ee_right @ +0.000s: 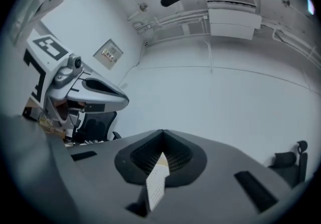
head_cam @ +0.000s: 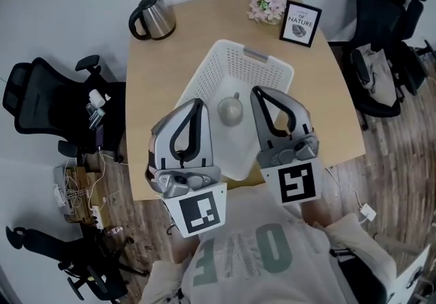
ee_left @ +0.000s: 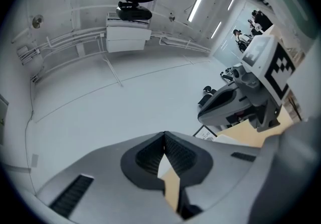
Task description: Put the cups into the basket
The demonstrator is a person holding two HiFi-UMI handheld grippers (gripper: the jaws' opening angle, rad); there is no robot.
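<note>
Looking steeply down on a light wooden table with rounded corners. At its centre, a white perforated plastic basket, turned with its long axis toward 1 o'clock. Inside the basket, in its 6 o'clock half, a pale grey rounded cup with a small handle at its 12 o'clock, resting on the basket floor and touched by neither tool.

At 8 o'clock of the cup, the grey left gripper, hanging over the basket's 8 o'clock rim and pointing toward 12. Clenched and empty: tips pressed together in the left gripper view, with only a sliver of tabletop visible through the slot below them.

At 3 o'clock of the cup, the grey right gripper, over the basket's 5 o'clock part. Likewise clenched on nothing: tips meeting in the right gripper view, with a strip of white basket mesh visible through the slot.

At 6 o'clock of each tool, its black-and-white marker cube, close to the person's pale sweatshirt.

At the table's 11 o'clock corner, a steel kettle with black handle. At 1 o'clock, a small bunch of pink flowers, and just beside it, at its 3 o'clock, a black-framed print. Off the table, black office chairs at 9 o'clock and at 2 o'clock.
</note>
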